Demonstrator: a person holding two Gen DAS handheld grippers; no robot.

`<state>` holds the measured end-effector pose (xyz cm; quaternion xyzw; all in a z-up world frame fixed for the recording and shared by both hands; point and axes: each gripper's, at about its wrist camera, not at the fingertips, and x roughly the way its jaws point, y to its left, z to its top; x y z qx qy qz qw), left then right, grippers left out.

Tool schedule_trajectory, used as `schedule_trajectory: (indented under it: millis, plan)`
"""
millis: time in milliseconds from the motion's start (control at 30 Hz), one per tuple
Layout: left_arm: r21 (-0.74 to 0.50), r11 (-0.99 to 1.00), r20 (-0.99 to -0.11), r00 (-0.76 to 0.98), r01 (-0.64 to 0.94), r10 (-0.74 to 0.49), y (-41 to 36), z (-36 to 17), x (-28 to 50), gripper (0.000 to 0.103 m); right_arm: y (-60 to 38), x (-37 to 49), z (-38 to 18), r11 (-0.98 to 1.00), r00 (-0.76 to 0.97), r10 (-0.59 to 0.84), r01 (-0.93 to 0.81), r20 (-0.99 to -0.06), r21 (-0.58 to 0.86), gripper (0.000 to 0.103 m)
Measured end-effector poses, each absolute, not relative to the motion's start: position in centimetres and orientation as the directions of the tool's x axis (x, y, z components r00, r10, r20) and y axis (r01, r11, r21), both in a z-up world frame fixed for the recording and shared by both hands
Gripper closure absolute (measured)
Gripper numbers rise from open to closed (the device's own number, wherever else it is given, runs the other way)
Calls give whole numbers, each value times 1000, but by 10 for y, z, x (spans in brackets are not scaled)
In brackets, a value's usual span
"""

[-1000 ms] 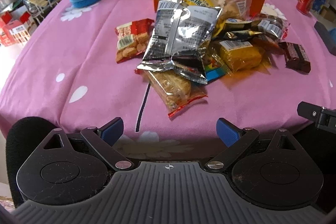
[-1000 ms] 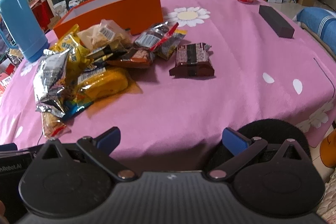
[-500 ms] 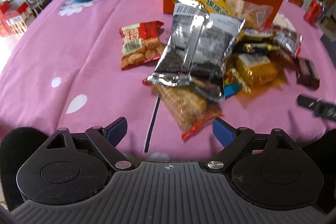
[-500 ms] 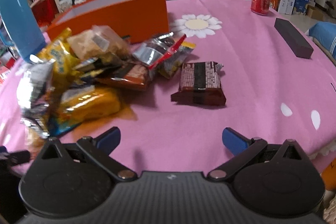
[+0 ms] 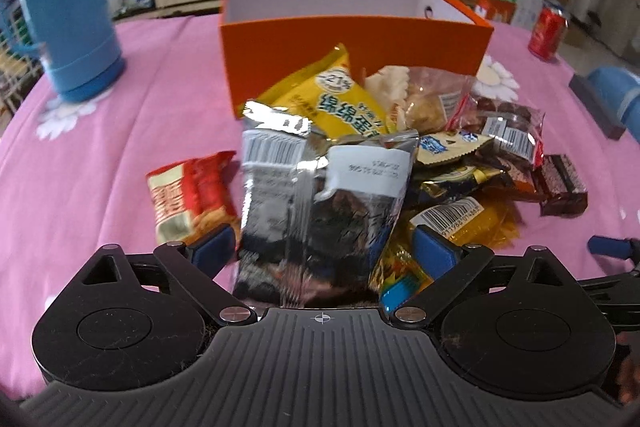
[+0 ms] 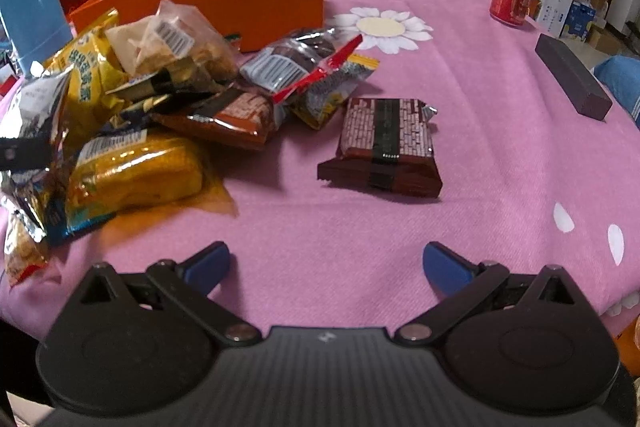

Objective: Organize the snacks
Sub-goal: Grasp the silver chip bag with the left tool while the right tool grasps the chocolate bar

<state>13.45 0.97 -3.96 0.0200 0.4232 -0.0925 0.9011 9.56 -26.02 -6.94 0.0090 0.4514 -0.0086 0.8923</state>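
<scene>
Fingers of the left gripper (image 5: 322, 251) are spread wide and now reach around the lower end of the silver snack bag (image 5: 320, 195) in the centre of the frame; a second ago the bag lay well ahead of them. I judge a grasp is next, but they do not pinch yet. Right gripper (image 6: 326, 263) fingers, also spread, hold nothing and have come closer to the brown chocolate pack (image 6: 384, 147). An orange box (image 5: 352, 39) waits behind the pile on the desk (image 5: 100, 155).
</scene>
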Motion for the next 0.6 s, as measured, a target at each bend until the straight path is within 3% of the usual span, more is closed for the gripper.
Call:
schedule_trajectory:
  millis: [67, 233, 400, 600]
  plan:
    - [-12, 981, -763, 632, 196, -136, 5, -42, 140, 28, -261, 96, -69, 1000, 585, -3, 18, -811, 9, 1]
    - [57, 984, -733, 677, 168, -73, 10, -45, 143, 63, -276, 92, -53, 989, 600, 117, 0, -791, 146, 1]
    - [-16, 993, -732, 675, 116, -91, 32, -43, 148, 64, -294, 100, -26, 997, 686, 42, 16, -726, 72, 1]
    - [-17, 991, -732, 674, 130, -101, 29, -42, 147, 63, -302, 149, -43, 999, 663, -13, 41, -749, 19, 1]
